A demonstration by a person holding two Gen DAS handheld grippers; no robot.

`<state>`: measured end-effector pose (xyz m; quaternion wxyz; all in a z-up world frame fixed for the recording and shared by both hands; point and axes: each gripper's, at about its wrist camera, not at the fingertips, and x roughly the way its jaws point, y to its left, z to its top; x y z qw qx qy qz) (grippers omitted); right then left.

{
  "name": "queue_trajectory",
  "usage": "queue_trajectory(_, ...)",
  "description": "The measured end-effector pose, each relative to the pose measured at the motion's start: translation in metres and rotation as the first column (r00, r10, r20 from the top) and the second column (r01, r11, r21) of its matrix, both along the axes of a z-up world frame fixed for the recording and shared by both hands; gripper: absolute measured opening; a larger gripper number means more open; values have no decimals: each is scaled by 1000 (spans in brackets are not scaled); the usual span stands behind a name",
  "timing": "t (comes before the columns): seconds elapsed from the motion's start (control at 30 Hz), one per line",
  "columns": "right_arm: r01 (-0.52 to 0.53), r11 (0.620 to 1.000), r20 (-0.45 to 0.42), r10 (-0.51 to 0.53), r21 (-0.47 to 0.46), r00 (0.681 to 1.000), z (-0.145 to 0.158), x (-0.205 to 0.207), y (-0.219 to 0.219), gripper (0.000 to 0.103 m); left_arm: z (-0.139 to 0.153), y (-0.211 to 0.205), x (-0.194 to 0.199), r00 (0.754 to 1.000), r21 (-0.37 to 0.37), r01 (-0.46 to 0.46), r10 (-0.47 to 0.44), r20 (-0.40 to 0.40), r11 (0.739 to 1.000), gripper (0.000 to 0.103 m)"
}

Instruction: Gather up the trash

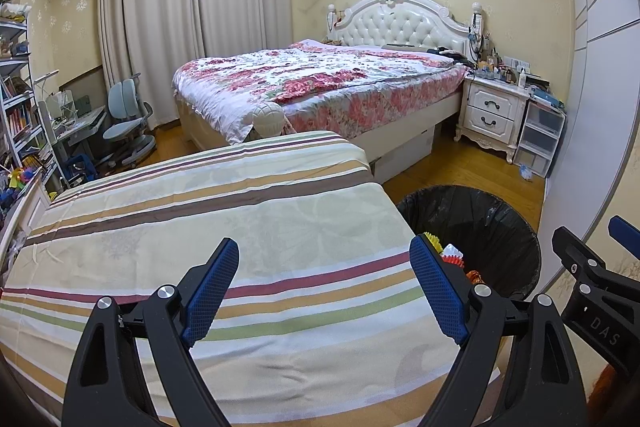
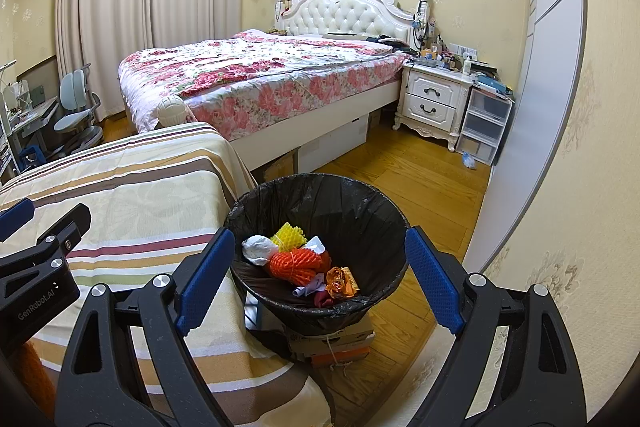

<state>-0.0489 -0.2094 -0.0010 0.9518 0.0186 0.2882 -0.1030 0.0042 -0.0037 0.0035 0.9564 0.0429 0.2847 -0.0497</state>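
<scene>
Both the left gripper (image 1: 324,291) and the right gripper (image 2: 318,277) stand wide apart, holding nothing. The trash (image 2: 300,261) — foam fruit netting, crumpled paper, wrappers — lies in the black-lined bin (image 2: 276,195) beside the striped bed (image 1: 224,203). Judged light, soft, crushable; pinch each piece at its bulk.

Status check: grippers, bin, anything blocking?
Left gripper open, empty, over striped sheet. Right gripper open, empty, facing bin. Trash already in bin. Nothing blocking.
</scene>
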Motion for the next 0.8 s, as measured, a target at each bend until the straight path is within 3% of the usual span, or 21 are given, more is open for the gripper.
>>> queue_trajectory(0.8, 0, 1000, -1, 0, 0, 1000, 0, -1, 1, 85, -2, -3, -2, 1000, 0, 0, 0, 1, 1000, 85)
